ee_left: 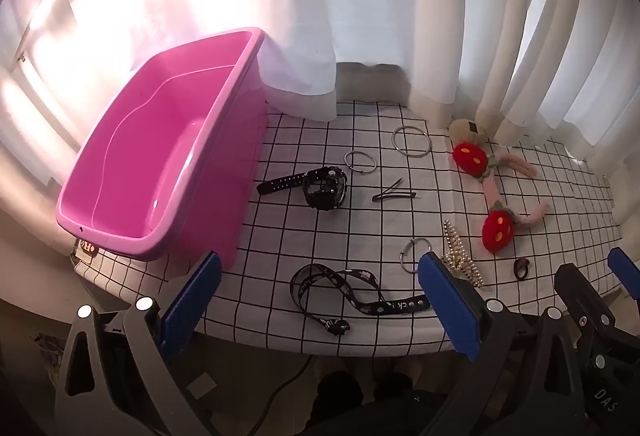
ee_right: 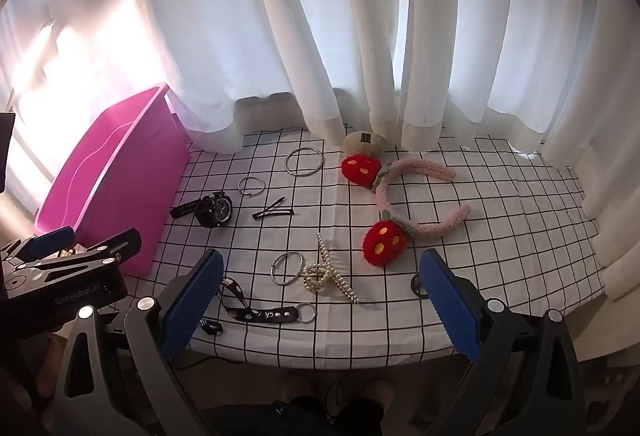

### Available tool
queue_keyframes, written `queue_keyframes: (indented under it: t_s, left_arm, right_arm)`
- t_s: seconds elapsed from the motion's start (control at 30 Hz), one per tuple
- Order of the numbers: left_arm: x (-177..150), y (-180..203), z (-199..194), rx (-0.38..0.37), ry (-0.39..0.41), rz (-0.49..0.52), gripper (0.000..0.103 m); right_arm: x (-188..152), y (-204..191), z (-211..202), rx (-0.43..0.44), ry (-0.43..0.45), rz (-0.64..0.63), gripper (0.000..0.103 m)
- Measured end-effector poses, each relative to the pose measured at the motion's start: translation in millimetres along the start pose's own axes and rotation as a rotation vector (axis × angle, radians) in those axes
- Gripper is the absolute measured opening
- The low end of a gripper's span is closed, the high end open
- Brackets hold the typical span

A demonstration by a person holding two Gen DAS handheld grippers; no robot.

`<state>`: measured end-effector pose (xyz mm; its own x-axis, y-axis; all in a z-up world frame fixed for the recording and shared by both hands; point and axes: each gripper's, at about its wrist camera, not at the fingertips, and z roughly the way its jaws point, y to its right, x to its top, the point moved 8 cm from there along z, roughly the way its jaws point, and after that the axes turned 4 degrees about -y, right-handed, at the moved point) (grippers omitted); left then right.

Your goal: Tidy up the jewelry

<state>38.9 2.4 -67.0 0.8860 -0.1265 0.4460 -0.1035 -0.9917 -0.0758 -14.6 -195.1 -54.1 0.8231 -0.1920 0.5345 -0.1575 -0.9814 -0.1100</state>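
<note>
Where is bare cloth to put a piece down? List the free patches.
Free: the right side of the checkered cloth, past the strawberry headband toward the curtain; also the pink bin, which looks empty. Crowded: the middle, around watch, rings, hair clip and pearl claw clip.

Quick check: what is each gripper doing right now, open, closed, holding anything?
Left gripper: jaws wide open, holding nothing, above the near table edge.
Right gripper: jaws wide open, holding nothing.

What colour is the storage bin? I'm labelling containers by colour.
The bin is pink, plain with no pattern; the left wrist view shows it best.
</note>
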Motion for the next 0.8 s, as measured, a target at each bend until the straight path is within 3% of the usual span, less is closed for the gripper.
queue_keyframes:
  t_s: [0.8]
  left_arm:
    - [-0.7, -2.3, -0.2, 0.001, -0.004, 0.0, 0.097]
  right_arm:
    - [-1.0, -1.6, 3.4, 0.005, -0.001, -0.001, 0.094]
